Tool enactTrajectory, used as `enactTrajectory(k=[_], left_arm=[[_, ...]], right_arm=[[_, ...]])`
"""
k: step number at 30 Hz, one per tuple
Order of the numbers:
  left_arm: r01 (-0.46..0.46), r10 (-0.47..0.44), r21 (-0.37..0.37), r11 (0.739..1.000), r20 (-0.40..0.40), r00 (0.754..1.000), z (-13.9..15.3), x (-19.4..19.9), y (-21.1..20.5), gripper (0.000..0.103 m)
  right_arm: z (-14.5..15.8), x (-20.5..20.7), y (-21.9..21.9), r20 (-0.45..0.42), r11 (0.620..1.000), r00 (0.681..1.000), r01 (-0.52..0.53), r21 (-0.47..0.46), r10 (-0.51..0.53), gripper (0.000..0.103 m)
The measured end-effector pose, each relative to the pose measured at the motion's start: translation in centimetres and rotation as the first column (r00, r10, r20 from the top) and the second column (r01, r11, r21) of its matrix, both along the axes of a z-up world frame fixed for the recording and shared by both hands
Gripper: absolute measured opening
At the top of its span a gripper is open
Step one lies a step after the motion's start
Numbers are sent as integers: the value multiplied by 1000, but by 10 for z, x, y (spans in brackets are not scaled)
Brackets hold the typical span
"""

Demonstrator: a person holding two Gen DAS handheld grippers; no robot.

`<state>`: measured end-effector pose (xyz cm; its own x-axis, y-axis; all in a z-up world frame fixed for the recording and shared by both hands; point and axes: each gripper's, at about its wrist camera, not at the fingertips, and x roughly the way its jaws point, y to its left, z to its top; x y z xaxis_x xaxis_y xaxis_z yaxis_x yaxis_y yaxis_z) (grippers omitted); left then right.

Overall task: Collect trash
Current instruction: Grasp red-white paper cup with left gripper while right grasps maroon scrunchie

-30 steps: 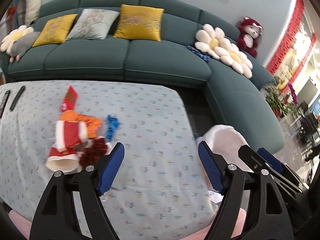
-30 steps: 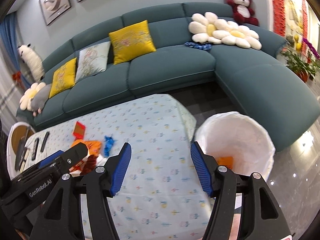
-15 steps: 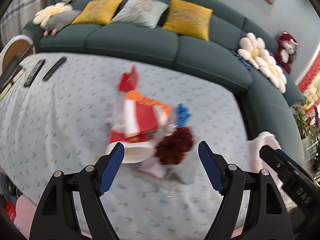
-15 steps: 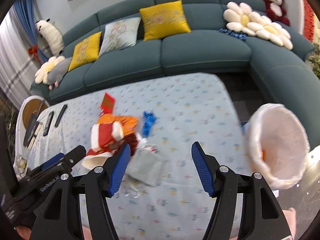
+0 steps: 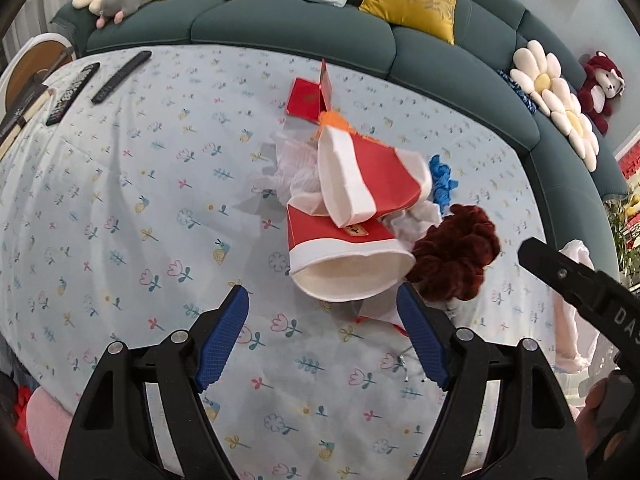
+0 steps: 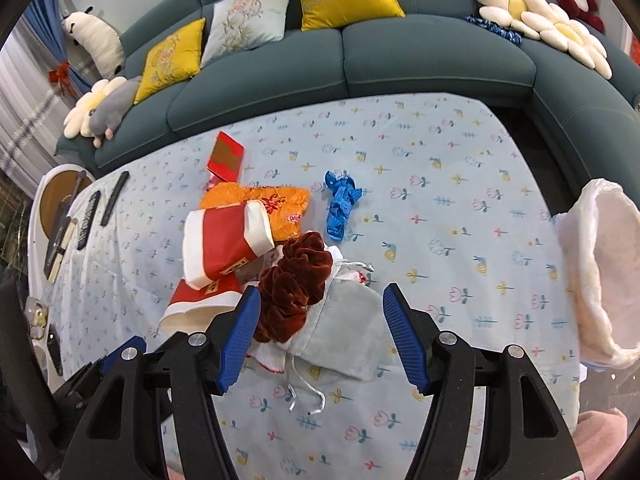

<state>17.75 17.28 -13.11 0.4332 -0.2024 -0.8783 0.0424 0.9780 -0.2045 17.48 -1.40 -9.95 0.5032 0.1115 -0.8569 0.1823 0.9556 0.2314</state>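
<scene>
A heap of trash lies on the flowered tablecloth [image 5: 120, 208]: two red and white paper cups [image 5: 348, 248] [image 6: 224, 248], a dark red velvet scrunchie [image 5: 456, 260] [image 6: 296, 284], an orange wrapper [image 6: 276, 208], a blue crumpled strip [image 6: 340, 204], a red box [image 5: 308, 96] [image 6: 226, 156] and a pale grey pouch [image 6: 344, 336]. My left gripper [image 5: 324, 336] is open and empty, just short of the lower cup. My right gripper [image 6: 320, 336] is open and empty, with the pouch and scrunchie between its fingers. The white-lined bin [image 6: 600, 268] stands off the table's right edge.
A teal sofa [image 6: 400, 52] with cushions and plush toys wraps the far and right sides. Two remotes [image 5: 96, 80] lie at the table's far left, next to a round side table [image 5: 28, 72]. The right gripper's body [image 5: 580, 292] shows in the left wrist view.
Both grippers swung left from the bin toward the trash heap and moved in close. The heap now lies right before both open jaws; nothing has been taken hold of.
</scene>
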Motion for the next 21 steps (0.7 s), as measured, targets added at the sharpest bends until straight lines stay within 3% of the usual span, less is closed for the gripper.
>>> enactTrajectory(k=[3, 7, 8, 10, 12, 14, 21], left_arm=[[5, -5, -11, 1000, -12, 1000, -7, 6, -1, 71], [9, -11, -41, 999, -33, 999, -15, 14, 0, 55], [7, -9, -50, 999, -38, 999, -15, 16, 0, 53], [11, -14, -73, 997, -47, 999, -17, 18, 1, 35], [14, -20, -88, 996, -61, 998, -19, 19, 2, 23], [8, -15, -91, 996, -66, 998, -18, 19, 4, 13], [-32, 28, -113, 993, -36, 999, 4, 12, 17, 3]], right_arm=[[-8, 7, 3, -18, 1000, 1000, 2, 4, -2, 62], [-17, 17, 12, -36, 1000, 999, -14, 2, 14, 60], [-18, 19, 14, -39, 1000, 999, -20, 1, 20, 57], [-23, 24, 18, -50, 999, 998, -39, -1, 39, 50], [-29, 27, 21, -67, 999, 996, -50, 4, 50, 31], [-34, 28, 20, -85, 998, 995, -50, 24, 51, 18], [-6, 20, 14, -16, 997, 999, -48, 52, 49, 14]])
